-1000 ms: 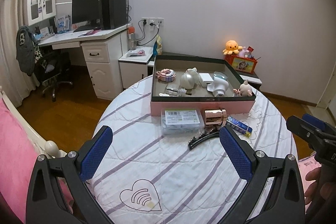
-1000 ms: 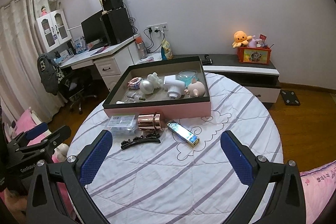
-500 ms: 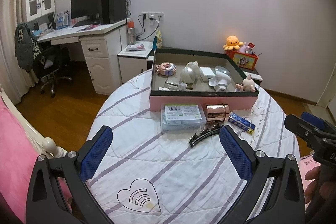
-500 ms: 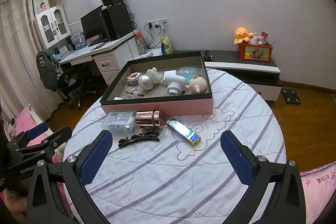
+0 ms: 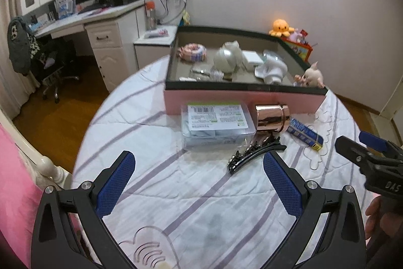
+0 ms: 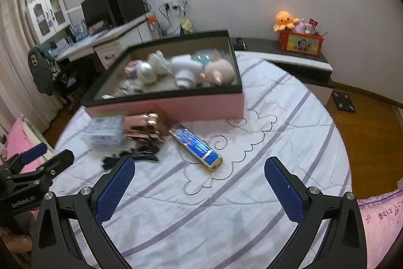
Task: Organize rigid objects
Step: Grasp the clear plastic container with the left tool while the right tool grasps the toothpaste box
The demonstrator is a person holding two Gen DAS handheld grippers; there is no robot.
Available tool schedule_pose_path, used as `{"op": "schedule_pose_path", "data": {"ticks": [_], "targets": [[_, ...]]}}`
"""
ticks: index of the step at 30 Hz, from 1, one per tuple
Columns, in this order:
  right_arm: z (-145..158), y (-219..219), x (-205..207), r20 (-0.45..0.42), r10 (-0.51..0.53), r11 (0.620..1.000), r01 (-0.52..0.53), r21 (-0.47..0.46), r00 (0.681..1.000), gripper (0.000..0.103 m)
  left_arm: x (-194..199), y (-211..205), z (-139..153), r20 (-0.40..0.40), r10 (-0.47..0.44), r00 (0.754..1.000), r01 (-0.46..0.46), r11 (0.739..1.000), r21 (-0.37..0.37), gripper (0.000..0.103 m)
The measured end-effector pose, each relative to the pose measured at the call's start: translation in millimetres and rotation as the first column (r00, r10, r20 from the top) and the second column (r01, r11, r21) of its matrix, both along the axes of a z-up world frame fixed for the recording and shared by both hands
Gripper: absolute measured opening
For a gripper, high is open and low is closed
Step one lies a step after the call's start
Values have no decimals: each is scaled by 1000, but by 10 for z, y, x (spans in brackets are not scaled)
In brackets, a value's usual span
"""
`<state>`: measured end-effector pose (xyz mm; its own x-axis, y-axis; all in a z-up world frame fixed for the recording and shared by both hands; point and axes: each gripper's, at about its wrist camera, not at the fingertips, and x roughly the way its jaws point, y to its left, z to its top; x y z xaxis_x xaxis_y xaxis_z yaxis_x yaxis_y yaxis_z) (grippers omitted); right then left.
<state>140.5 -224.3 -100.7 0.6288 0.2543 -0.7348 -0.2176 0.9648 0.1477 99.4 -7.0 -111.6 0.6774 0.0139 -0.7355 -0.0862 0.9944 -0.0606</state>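
A pink box with a dark rim (image 5: 241, 98) (image 6: 176, 106) sits at the far side of the round bed and holds several small toys and a white device. In front of it lie a clear plastic case (image 5: 215, 124) (image 6: 105, 132), a rose-gold cylinder (image 5: 272, 117) (image 6: 144, 126), a black hair clip (image 5: 254, 156) (image 6: 131, 155) and a blue-and-gold flat bar (image 5: 304, 134) (image 6: 195, 146). My left gripper (image 5: 199, 183) is open, just short of the case and clip. My right gripper (image 6: 199, 189) is open, just short of the blue bar.
The striped bedspread (image 5: 176, 193) covers the round bed. A white desk (image 5: 100, 24) with a monitor and a black chair (image 5: 53, 59) stand at the left. A low dark shelf (image 6: 289, 54) carries a red toy box with an orange octopus (image 6: 286, 20). Wooden floor surrounds the bed.
Both grippers have moved forward and lower toward the loose items in front of the box, which now look larger. Both stay open and hold nothing.
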Motion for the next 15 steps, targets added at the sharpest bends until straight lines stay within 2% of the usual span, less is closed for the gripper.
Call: {"op": "schedule_pose_path", "data": {"ticks": [9, 15], "targets": [[-349, 132, 399, -58, 43, 994, -48, -97, 997, 103, 433, -90, -263, -67, -18, 998, 17, 1000, -8, 103], [-484, 164, 555, -93, 63, 991, -74, -114, 994, 94, 599, -120, -423, -110, -20, 994, 19, 1000, -12, 103]]}}
